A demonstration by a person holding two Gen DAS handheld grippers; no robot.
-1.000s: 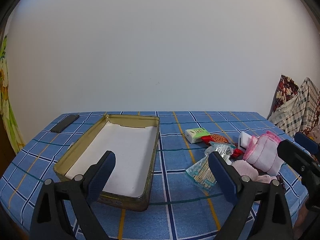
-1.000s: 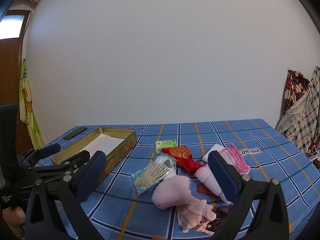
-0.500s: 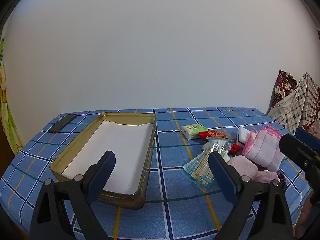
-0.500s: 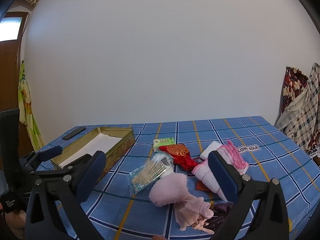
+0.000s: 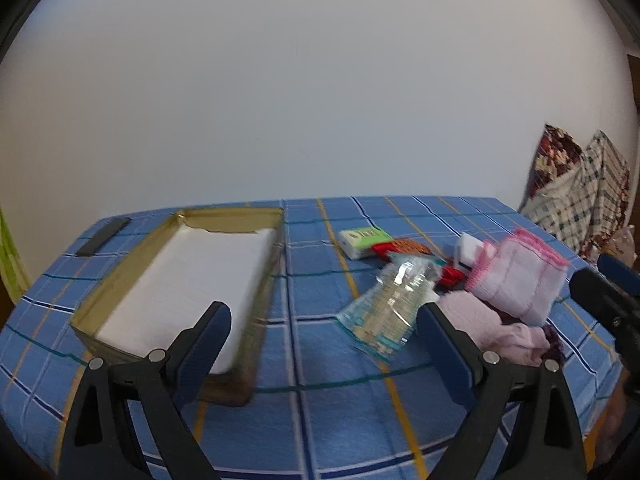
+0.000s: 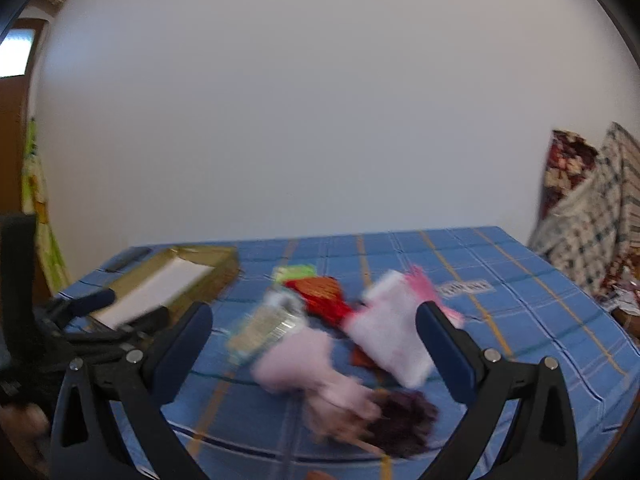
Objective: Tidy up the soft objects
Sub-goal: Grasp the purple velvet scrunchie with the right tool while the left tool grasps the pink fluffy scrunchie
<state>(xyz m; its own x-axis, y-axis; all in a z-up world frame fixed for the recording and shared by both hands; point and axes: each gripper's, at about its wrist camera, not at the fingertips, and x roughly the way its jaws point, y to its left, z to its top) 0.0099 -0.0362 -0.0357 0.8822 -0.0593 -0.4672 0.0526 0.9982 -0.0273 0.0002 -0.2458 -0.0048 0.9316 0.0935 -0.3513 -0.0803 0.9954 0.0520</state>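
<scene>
Between right tongs (image 6: 314, 346), pink cloths (image 6: 308, 364).

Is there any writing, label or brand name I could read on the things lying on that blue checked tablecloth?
None can be read now.
White label strip on the blue checked tablecloth: dark print, too blurred to read.
Green and white flat packet: small markings, too small to read.
Clear plastic bag of thin sticks: no legible print.
Gold rectangular tin with white lining: no writing visible.
</scene>
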